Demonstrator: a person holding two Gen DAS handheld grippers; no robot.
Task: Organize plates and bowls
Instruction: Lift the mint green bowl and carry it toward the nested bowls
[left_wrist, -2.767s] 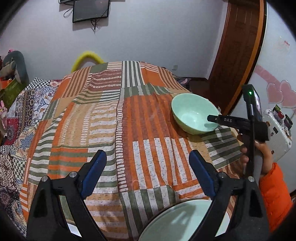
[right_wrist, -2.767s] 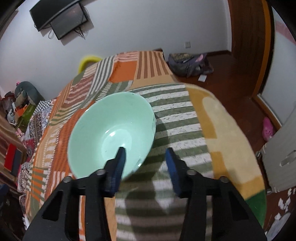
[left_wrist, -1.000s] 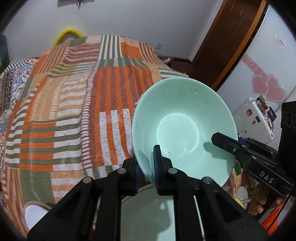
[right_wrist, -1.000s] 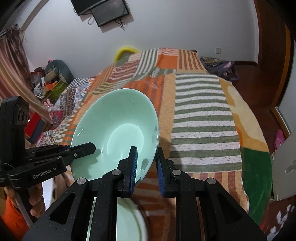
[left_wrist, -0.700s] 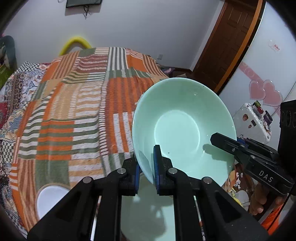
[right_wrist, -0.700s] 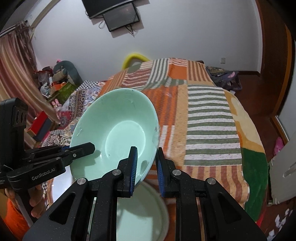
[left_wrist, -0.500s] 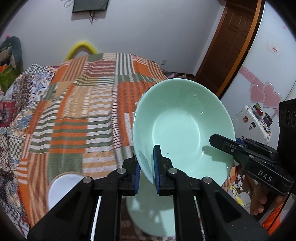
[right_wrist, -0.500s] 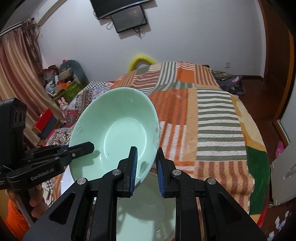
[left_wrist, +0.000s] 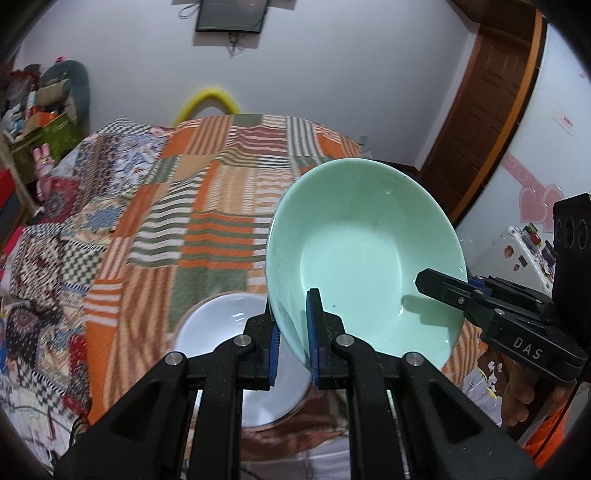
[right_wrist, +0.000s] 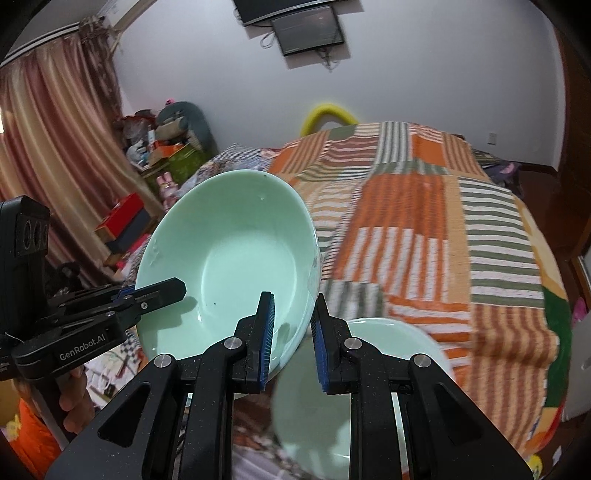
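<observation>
Left claw (left_wrist: 293, 345) pinching near rim of green bowl (left_wrist: 364, 254). Right claw (right_wrist: 293, 341) clamped on opposite rim. Bowl tilted, held clear above striped bedspread (left_wrist: 207, 221). White plate (left_wrist: 225, 332) on bed below, left. Second green dish (right_wrist: 384, 350) under right claw, blurred.

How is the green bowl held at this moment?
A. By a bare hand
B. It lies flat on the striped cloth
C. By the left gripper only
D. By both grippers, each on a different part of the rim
D: the left gripper and the right gripper each clamp the rim of the green bowl, which is tilted.
</observation>
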